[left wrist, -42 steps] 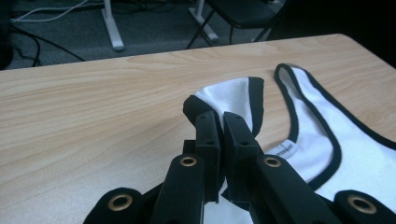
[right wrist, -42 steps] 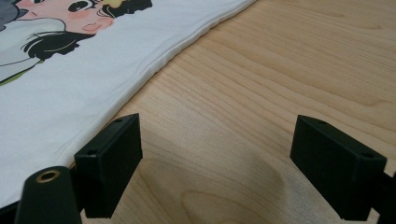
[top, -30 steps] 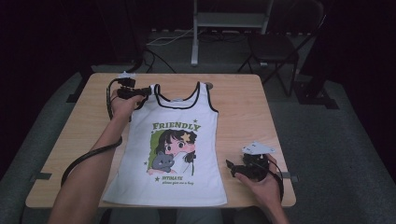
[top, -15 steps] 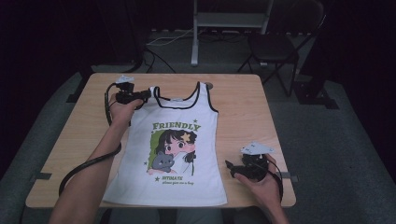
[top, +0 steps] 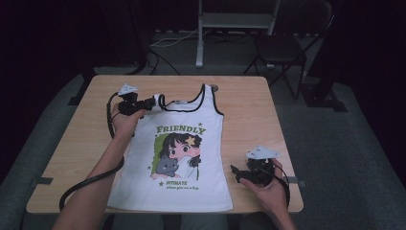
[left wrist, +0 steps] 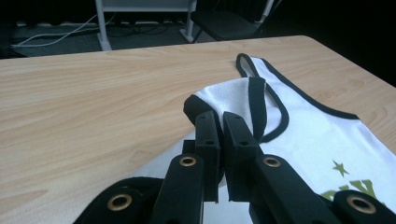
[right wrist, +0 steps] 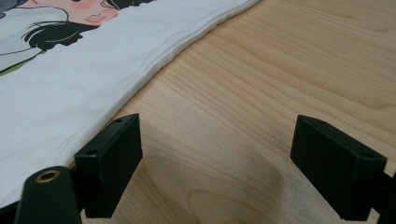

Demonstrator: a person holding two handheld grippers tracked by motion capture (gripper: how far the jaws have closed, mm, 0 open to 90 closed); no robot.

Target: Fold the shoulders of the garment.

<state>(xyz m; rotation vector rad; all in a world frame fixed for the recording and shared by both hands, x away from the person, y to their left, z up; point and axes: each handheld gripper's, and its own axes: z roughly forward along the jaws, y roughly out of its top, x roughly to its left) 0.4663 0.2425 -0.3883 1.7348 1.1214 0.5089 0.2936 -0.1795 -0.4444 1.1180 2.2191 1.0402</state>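
Observation:
A white tank top (top: 213,143) with black trim and a cartoon print lies flat on the wooden table (top: 268,110). My left gripper (top: 153,103) is at its upper left corner, shut on the left shoulder strap. In the left gripper view the jaws (left wrist: 220,119) pinch that strap (left wrist: 229,93), which is bunched and folded over toward the neckline. My right gripper (top: 234,171) rests open on the bare wood just right of the shirt's lower side. The right gripper view shows its jaws (right wrist: 217,149) wide apart with only table between them and the shirt's side edge (right wrist: 70,79) to their left.
A folding chair (top: 282,48) and a metal stand (top: 234,21) sit on the floor beyond the table's far edge, with cables on the carpet. Bare wood lies left of the shirt (top: 81,143) and right of it (top: 249,120). The person's forearms reach in from the near edge.
My left gripper has moved a little to the right and nearer to the person, dragging the pinched strap inward over the shirt. The right gripper has stayed put.

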